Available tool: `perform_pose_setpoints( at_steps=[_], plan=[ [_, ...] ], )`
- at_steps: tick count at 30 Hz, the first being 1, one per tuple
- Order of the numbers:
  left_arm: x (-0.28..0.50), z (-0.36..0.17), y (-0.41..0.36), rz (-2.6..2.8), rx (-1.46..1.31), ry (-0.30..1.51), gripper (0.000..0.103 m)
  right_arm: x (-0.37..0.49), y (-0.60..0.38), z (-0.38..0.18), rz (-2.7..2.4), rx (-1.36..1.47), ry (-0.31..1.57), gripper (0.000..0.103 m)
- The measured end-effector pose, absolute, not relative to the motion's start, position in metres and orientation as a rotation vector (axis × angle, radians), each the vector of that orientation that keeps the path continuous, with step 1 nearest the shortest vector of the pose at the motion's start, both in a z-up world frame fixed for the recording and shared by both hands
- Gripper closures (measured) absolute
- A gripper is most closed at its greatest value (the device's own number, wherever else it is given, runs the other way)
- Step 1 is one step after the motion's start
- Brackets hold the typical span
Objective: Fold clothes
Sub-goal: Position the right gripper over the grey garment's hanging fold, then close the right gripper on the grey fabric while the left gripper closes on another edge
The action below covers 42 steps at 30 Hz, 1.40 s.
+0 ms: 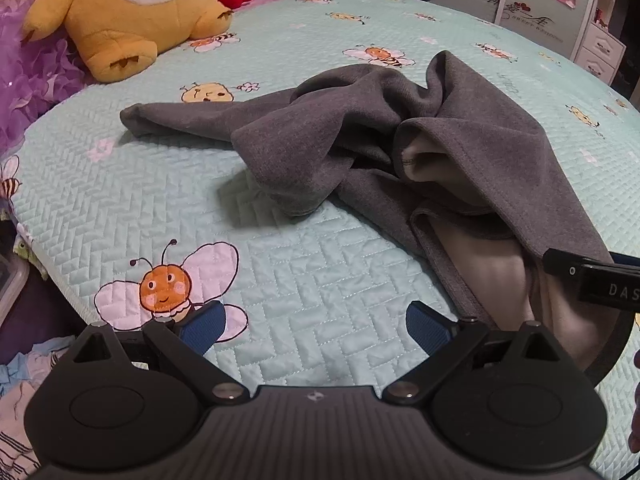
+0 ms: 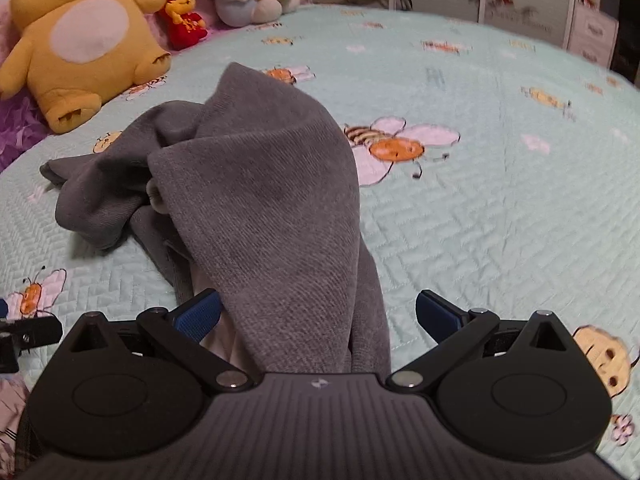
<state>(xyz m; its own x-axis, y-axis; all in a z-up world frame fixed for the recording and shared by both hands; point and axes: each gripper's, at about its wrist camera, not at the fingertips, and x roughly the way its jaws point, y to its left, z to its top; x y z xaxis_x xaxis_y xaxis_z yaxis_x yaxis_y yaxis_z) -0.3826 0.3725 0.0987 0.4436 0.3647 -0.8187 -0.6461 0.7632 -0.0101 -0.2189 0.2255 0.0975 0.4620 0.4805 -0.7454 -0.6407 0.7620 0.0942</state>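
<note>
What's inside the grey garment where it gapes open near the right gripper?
The grey garment shows only its own pale lining in the opening. Deeper in, folds cover the view. The right gripper stands open around the hem.

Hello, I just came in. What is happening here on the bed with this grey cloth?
A person holding a claw in each hand is starting to fold a grey garment that lies crumpled on a quilted bed cover with bee prints. The right claw is open, with a raised part of the garment running between its fingers, not clamped. The left claw is open above bare quilt beside the garment, holding nothing. Plush toys, such as a yellow one, sit at the far side. No fold is made yet.
</note>
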Motion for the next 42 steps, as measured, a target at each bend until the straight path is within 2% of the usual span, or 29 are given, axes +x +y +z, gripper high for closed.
perform_pose_setpoints(
  at_steps=[9,14,16,18,23,28,35,42],
  plan=[
    [-0.384,0.096,0.367,0.638,-0.33,0.933,0.003,-0.219,0.235,0.09,0.709,-0.249,0.877,0.002],
    [-0.381,0.093,0.366,0.642,-0.326,0.945,0.003,-0.221,0.237,0.088,0.76,-0.246,0.885,0.022],
    [-0.379,0.092,0.365,0.642,-0.324,0.951,0.003,-0.222,0.239,0.087,0.77,-0.253,0.884,0.033],
    [-0.377,0.091,0.364,0.641,-0.318,0.958,0.003,-0.224,0.24,0.087,0.782,-0.259,0.878,0.036],
    [-0.374,0.091,0.361,0.639,-0.306,0.956,0.003,-0.231,0.242,0.087,0.824,-0.296,0.83,0.054],
    [-0.379,0.098,0.361,0.61,-0.358,0.905,0.003,-0.236,0.232,0.094,0.837,-0.254,0.778,0.083],
    [-0.395,0.111,0.371,0.521,-0.56,0.721,0.003,-0.243,0.188,0.116,0.798,-0.157,0.675,0.098],
    [-0.372,0.092,0.417,0.433,-0.898,0.587,0.003,-0.245,0.16,0.119,0.795,-0.127,0.67,0.099]
  ],
)
